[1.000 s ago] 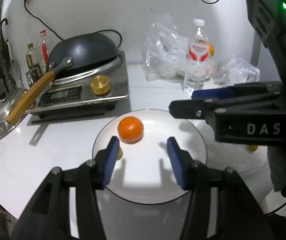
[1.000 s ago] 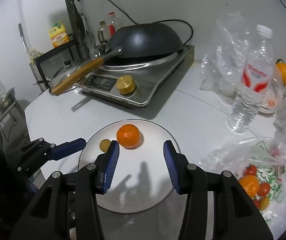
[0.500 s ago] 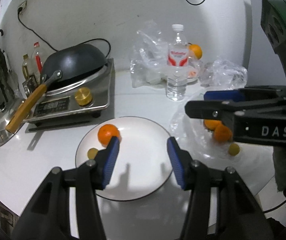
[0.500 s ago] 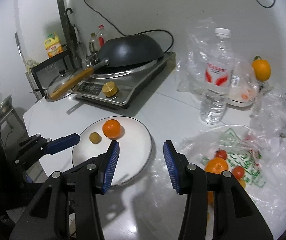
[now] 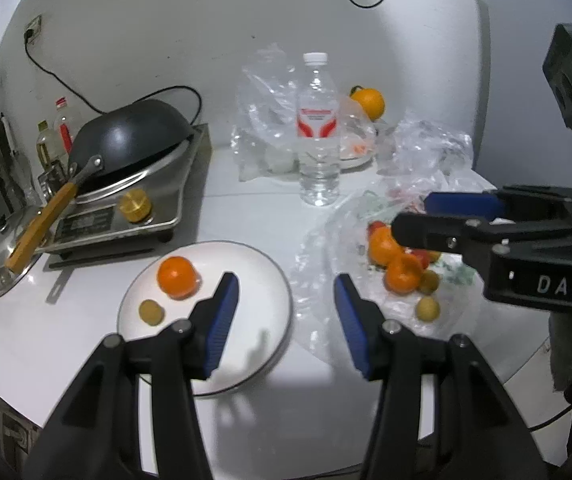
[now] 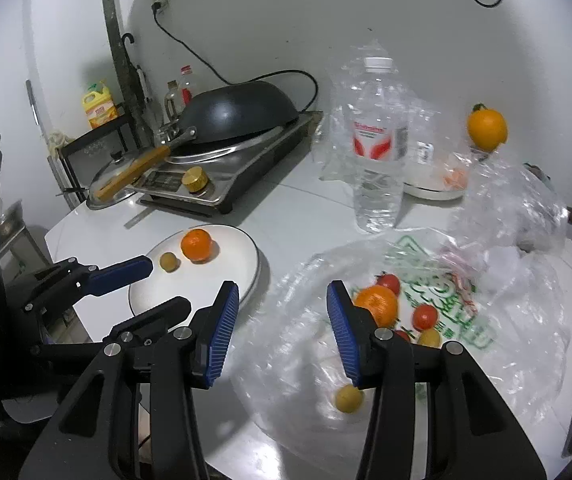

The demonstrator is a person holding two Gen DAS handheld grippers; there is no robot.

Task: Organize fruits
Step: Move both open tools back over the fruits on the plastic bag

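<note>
1. I saw the white table (image 6: 286,208) carrying everything, with a stove (image 5: 134,208) at its back left and a black wok (image 6: 242,108) on top of it.
2. A clear bag (image 6: 365,360) lay spread flat on the right of the table, and most of the fruit sat on it: an orange (image 6: 377,304), red tomatoes (image 6: 423,317) and a small yellow fruit (image 6: 348,398).
3. The white plate (image 5: 262,280) sat left of the bag, holding a mandarin (image 5: 177,272) and, just beside it, a small olive-coloured fruit (image 5: 151,312).
4. A water bottle (image 5: 317,136) stood upright behind the bag.
5. My left claw (image 5: 286,316) hung open and empty over the plate's right edge.
6. My right claw (image 6: 282,332) was open too, gripping nothing, above the bag's left edge, with the orange just past its right finger.
7. Another orange (image 6: 487,129) sat apart at the far right, near the wall.
</note>
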